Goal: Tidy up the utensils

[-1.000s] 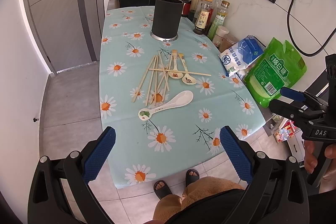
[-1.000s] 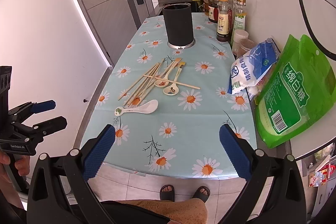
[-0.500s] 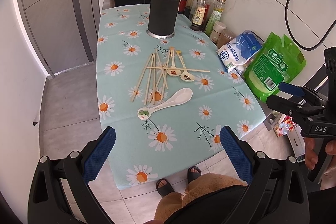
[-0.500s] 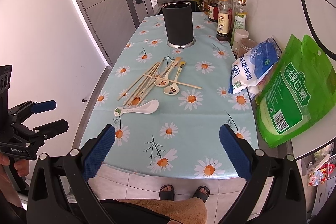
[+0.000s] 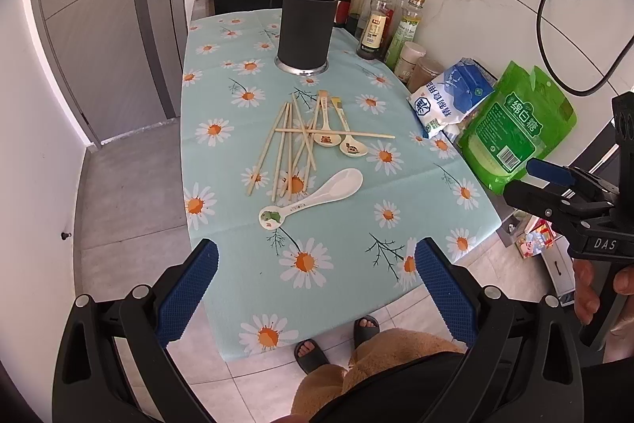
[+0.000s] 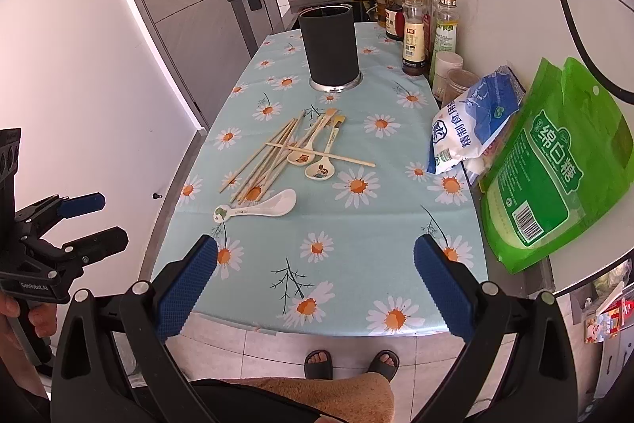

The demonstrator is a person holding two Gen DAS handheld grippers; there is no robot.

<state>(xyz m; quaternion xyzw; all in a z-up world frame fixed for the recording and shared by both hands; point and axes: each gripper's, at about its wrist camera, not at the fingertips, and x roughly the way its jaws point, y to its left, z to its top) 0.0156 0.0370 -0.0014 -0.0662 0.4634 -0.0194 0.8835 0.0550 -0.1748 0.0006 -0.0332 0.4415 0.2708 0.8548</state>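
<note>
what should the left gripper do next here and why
Probably bring the left gripper forward and down toward the large white spoon. Both grippers, the right gripper too, are open and empty, hanging short of the table's near edge. That spoon lies nearest, apart from the tangle of chopsticks, so it looks easiest to lift first into the black holder.

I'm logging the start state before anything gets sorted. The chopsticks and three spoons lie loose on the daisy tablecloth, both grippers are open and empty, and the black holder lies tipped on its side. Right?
Not quite: the black holder stands upright on its metal base, as the left wrist view shows. The chopsticks and three spoons do lie loose on the tablecloth, and the left gripper and right gripper are open and empty.
</note>
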